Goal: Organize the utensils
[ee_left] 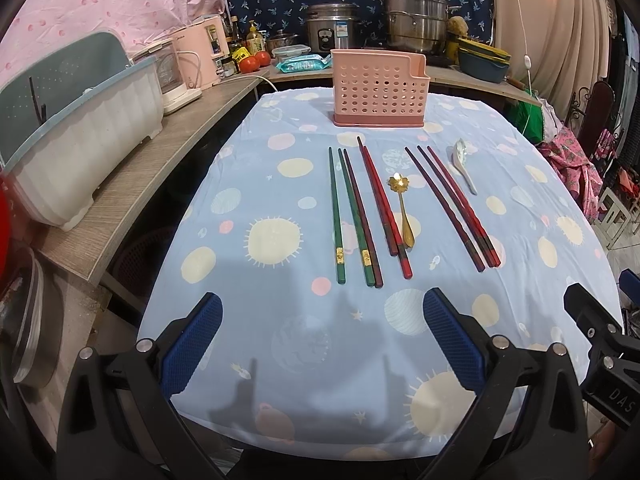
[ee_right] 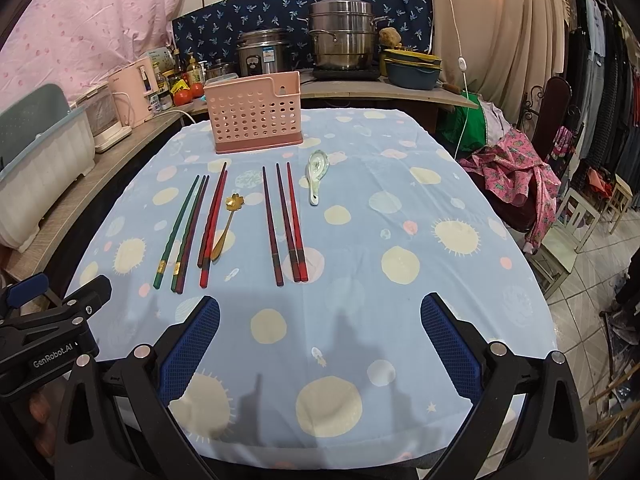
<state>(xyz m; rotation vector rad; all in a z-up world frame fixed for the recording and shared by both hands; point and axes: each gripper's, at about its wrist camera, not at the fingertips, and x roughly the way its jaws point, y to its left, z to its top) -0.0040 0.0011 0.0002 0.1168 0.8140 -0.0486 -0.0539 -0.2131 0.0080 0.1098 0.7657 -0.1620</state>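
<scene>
"GenRobot.AI" is read in white on the black body of the left gripper, seen at the left edge of the right wrist view; on the right gripper, cut off at the right edge of the left wrist view, only the letters "DAS" are made out. A label is seen on the rice cooker far ahead, but its print is too small to be read.

Both pairs of jaws are held wide apart with nothing between them, the blue pads hanging over the near end of the tablecloth.

Ahead of the left jaws, the chopsticks are laid out in groups: green ones with small gold bands, dark red ones beside them, and three more dark ones ahead of the right finger. A gold spoon with a flower-shaped bowl is laid touching the red pair. A white ceramic spoon is seen just beyond the three chopsticks, between and ahead of the right jaws. The pink holder is stood upright farthest ahead; its inside cannot be seen.

A fingertip is glimpsed behind the left gripper's body, mostly hidden.
</scene>
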